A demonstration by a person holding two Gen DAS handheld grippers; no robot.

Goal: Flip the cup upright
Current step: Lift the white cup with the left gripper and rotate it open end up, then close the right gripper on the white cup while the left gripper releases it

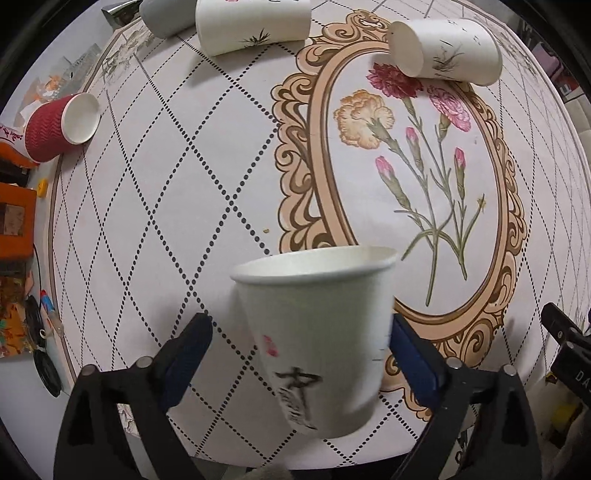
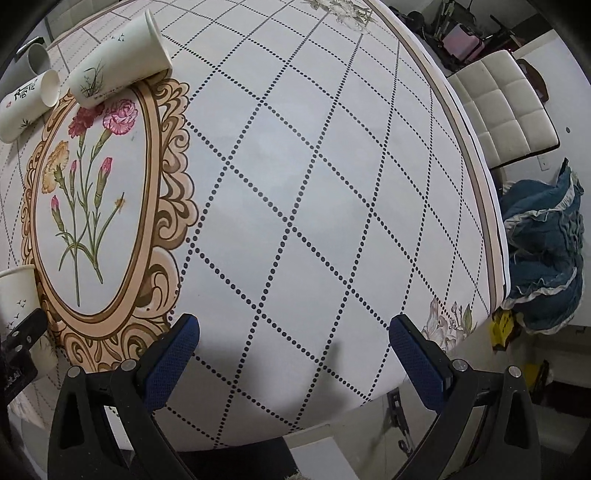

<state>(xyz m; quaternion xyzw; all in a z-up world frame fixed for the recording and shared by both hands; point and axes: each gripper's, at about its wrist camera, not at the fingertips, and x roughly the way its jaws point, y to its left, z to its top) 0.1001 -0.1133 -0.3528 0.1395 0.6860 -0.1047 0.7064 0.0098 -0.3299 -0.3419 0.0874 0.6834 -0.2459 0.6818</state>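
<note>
A white paper cup [image 1: 317, 332] with black calligraphy stands mouth up, slightly tilted, between the fingers of my left gripper [image 1: 299, 343]. The jaws are open: a gap shows at the left finger [image 1: 188, 350], and the right finger [image 1: 410, 354] is close to the cup wall. The same cup [image 2: 16, 295] shows at the left edge of the right wrist view. My right gripper [image 2: 293, 350] is open and empty above the table's near edge. Two white cups [image 1: 255, 22] [image 1: 447, 50], a grey cup [image 1: 162, 14] and a red cup [image 1: 59, 127] lie on their sides farther back.
The table [image 2: 332, 184] has a white cloth with a dotted diamond grid and a flower medallion [image 1: 417, 147]. Orange boxes [image 1: 14, 218] and clutter sit at the left. A white chair [image 2: 506, 107] and blue fabric [image 2: 543, 254] stand beyond the table's right edge.
</note>
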